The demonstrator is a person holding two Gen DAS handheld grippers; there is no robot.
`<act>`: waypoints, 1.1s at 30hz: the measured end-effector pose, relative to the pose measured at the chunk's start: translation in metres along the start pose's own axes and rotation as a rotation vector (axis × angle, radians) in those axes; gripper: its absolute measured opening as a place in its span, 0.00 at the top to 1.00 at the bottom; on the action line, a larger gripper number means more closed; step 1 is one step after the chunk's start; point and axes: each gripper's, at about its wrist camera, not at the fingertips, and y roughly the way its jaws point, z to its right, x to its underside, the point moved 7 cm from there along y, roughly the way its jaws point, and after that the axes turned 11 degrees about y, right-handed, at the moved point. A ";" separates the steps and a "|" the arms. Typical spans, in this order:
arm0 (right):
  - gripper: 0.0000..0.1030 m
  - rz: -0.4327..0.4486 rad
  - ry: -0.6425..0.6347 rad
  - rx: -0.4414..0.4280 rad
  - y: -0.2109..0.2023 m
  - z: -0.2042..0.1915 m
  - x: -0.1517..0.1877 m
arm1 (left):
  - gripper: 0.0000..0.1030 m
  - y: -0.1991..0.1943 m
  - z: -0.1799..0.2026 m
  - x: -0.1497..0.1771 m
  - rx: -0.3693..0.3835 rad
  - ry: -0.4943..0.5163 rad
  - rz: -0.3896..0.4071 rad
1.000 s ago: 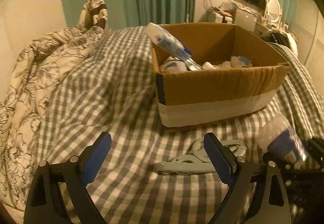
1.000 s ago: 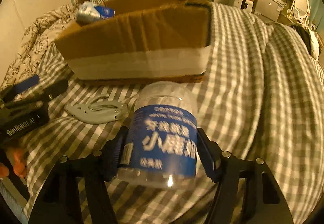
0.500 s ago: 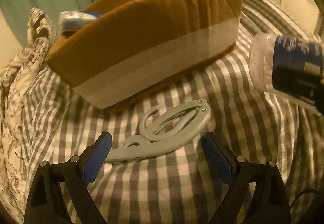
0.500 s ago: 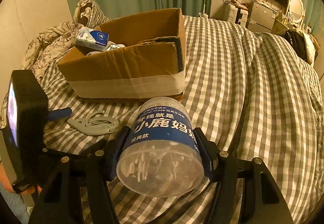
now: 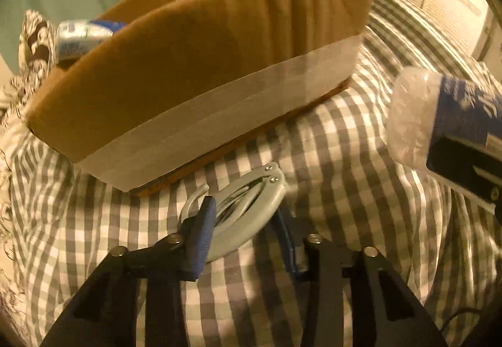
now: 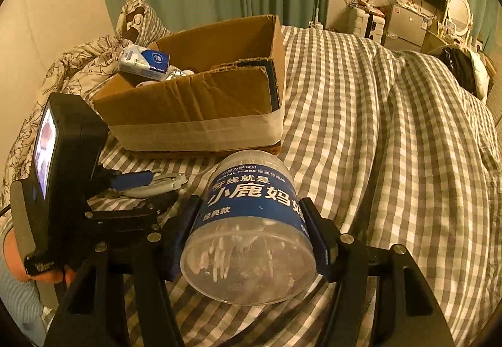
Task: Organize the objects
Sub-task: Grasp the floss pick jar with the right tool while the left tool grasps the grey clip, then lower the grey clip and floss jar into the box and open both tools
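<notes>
Left view: left gripper (image 5: 243,232) clamped on grey hanger (image 5: 248,205) lying on checked quilt (image 5: 345,158), just before box (image 5: 200,70). Right view: right gripper (image 6: 248,240) clamped on floss jar (image 6: 251,227); box interior shows tissue pack (image 6: 145,62); left gripper partly hides hanger.

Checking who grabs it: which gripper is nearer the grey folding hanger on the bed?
Left. The left gripper has its fingers around the grey folding hanger; the right gripper is off to its side, holding the floss jar.
</notes>
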 end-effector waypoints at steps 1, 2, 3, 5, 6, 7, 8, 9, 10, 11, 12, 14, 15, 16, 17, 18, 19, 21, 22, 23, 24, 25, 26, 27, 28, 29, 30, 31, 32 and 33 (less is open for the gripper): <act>0.40 0.005 -0.001 0.002 -0.002 0.000 0.000 | 0.69 -0.003 0.001 0.000 -0.009 0.004 0.010; 0.40 0.009 -0.001 0.002 -0.004 0.000 0.000 | 0.70 -0.008 0.000 -0.001 -0.021 0.005 0.022; 0.40 0.012 0.000 0.001 -0.007 0.001 0.001 | 0.72 -0.012 -0.001 -0.001 -0.029 0.000 0.033; 0.40 0.011 0.011 -0.012 -0.012 0.002 0.002 | 0.74 -0.024 -0.005 -0.002 -0.037 -0.023 0.059; 0.40 0.012 0.019 -0.025 -0.015 0.002 0.002 | 0.76 -0.029 -0.007 -0.002 -0.038 -0.037 0.071; 0.40 0.015 0.023 -0.032 -0.019 0.002 0.002 | 0.77 -0.037 -0.010 -0.002 -0.038 -0.051 0.084; 0.40 0.020 0.022 -0.031 -0.022 0.001 0.002 | 0.78 -0.043 -0.012 -0.002 -0.042 -0.059 0.094; 0.40 0.029 0.019 -0.029 -0.026 0.001 0.002 | 0.79 -0.048 -0.016 -0.003 -0.049 -0.066 0.103; 0.40 0.037 0.017 -0.029 -0.030 0.000 0.002 | 0.81 -0.055 -0.017 -0.001 -0.056 -0.072 0.113; 0.40 0.042 0.016 -0.033 -0.033 -0.001 0.002 | 0.82 -0.061 -0.016 -0.002 -0.064 -0.080 0.126; 0.40 0.049 0.015 -0.038 -0.037 -0.003 0.002 | 0.84 -0.068 -0.014 -0.004 -0.069 -0.089 0.138; 0.40 0.062 0.011 -0.041 -0.045 -0.007 0.001 | 0.86 -0.082 -0.022 -0.005 -0.073 -0.109 0.165; 0.40 0.068 0.006 -0.042 -0.049 -0.009 0.001 | 0.88 -0.093 -0.021 -0.003 -0.077 -0.119 0.177; 0.40 0.075 0.002 -0.043 -0.053 -0.011 0.002 | 0.89 -0.100 -0.025 -0.005 -0.084 -0.127 0.189; 0.40 0.080 -0.002 -0.045 -0.056 -0.013 0.002 | 0.90 -0.109 -0.031 -0.006 -0.091 -0.136 0.203; 0.40 0.087 -0.008 -0.048 -0.060 -0.016 0.002 | 0.90 -0.116 -0.033 -0.006 -0.093 -0.145 0.217; 0.40 0.096 -0.013 -0.050 -0.065 -0.018 0.002 | 0.90 -0.123 -0.034 -0.005 -0.085 -0.156 0.232; 0.40 0.115 -0.024 -0.056 -0.076 -0.024 0.002 | 0.90 -0.137 -0.035 -0.007 -0.072 -0.178 0.260; 0.40 0.123 -0.028 -0.058 -0.080 -0.025 0.002 | 0.91 -0.144 -0.036 -0.007 -0.076 -0.181 0.273; 0.40 0.135 -0.034 -0.061 -0.086 -0.028 0.001 | 0.91 -0.151 -0.037 -0.007 -0.088 -0.184 0.286; 0.40 0.143 -0.039 -0.064 -0.091 -0.030 0.001 | 0.90 -0.158 -0.037 -0.008 -0.095 -0.185 0.295; 0.40 0.156 -0.044 -0.067 -0.098 -0.032 0.001 | 0.91 -0.166 -0.037 -0.010 -0.100 -0.189 0.311; 0.40 0.170 -0.049 -0.069 -0.105 -0.035 0.000 | 0.91 -0.172 -0.037 -0.010 -0.102 -0.190 0.321; 0.40 0.183 -0.054 -0.071 -0.111 -0.037 -0.001 | 0.91 -0.179 -0.036 -0.011 -0.105 -0.191 0.334; 0.40 0.193 -0.058 -0.072 -0.117 -0.038 -0.002 | 0.91 -0.186 -0.035 -0.013 -0.110 -0.191 0.347; 0.40 0.208 -0.063 -0.075 -0.123 -0.040 -0.004 | 0.91 -0.194 -0.035 -0.014 -0.115 -0.191 0.361; 0.40 0.220 -0.066 -0.078 -0.129 -0.042 -0.006 | 0.91 -0.200 -0.035 -0.016 -0.117 -0.190 0.373; 0.40 0.233 -0.070 -0.083 -0.135 -0.044 -0.009 | 0.90 -0.206 -0.034 -0.019 -0.119 -0.188 0.385; 0.40 0.249 -0.074 -0.090 -0.142 -0.046 -0.012 | 0.91 -0.213 -0.034 -0.021 -0.125 -0.188 0.399; 0.40 0.262 -0.078 -0.097 -0.148 -0.048 -0.015 | 0.91 -0.219 -0.034 -0.025 -0.128 -0.184 0.410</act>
